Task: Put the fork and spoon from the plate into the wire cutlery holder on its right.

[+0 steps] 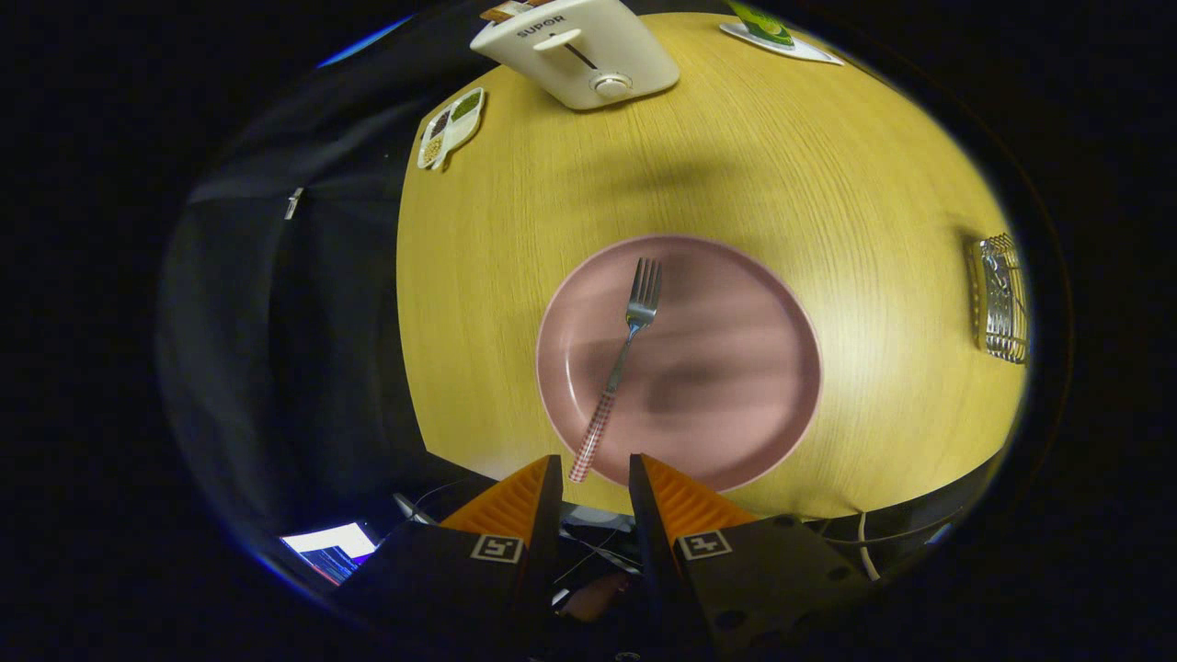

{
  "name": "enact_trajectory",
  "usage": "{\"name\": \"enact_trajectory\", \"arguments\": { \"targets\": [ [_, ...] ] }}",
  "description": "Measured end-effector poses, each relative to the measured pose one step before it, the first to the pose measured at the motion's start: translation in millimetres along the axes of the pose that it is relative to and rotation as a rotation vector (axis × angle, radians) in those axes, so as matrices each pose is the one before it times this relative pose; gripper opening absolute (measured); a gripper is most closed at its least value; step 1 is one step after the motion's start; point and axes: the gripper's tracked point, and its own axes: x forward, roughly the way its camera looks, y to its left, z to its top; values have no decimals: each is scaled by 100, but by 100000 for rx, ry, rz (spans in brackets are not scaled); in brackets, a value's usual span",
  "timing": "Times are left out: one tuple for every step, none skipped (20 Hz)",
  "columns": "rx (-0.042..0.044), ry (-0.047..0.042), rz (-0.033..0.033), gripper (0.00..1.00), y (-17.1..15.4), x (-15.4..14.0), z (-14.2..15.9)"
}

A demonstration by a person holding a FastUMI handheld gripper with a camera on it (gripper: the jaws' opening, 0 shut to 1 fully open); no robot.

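Note:
A pink plate (736, 368) sits on the round wooden table, just ahead of my fingers. A metal fork (625, 340) with a checked handle lies on it, tines pointing away. The end of its handle hangs over the plate's near rim, right at the mouth of the gap between my fingertips. My gripper (596, 460) hovers above the table's near edge with its fingers a small way apart and nothing pressed between them. The wire cutlery holder (1000, 299) stands far off to the right of the plate, near the table's right edge.
A white toaster (579, 51) stands at the table's far side. A small divided dish (451, 129) lies to its left, and a green item on a white mat (777, 32) to its right. Bare wood lies between plate and holder. Below the near edge are cables and a lit screen (331, 547).

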Motion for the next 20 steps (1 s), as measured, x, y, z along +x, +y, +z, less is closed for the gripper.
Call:
{"name": "enact_trajectory", "arguments": {
  "targets": [
    [691, 462, -1679, 46, -190, 774, -39],
    [1254, 2, -949, 46, -16, 719, -27],
    [1670, 196, -263, 46, 146, 629, 6],
    [1813, -73, 194, 46, 196, 579, 61],
    [1479, 60, -196, 46, 268, 587, 44],
    [733, 189, -162, 46, 160, 537, 126],
    [29, 376, -527, 46, -42, 550, -37],
    [476, 171, -1309, 46, -228, 551, 29],
    [1372, 152, -1296, 46, -291, 533, 59],
    [2200, 408, -603, 46, -195, 608, 23],
    [2506, 324, 479, 46, 145, 482, -69],
    [2148, 867, 355, 46, -23, 380, -106],
    [1726, 917, 273, 46, -104, 363, -93],
    [1408, 760, -152, 41, -157, 312, 32],
    [1133, 442, 35, 36, -147, 121, -38],
    [1099, 645, -281, 22, -257, 5, -120],
    [407, 1136, 1609, 16, 139, 152, -134],
    [-1280, 1699, 1386, 13, -20, -510, -291],
    [-2099, 1495, 1034, 10, -98, -20, -345],
    [-1689, 523, 1744, 10, -46, -351, -213]
  ]
}}
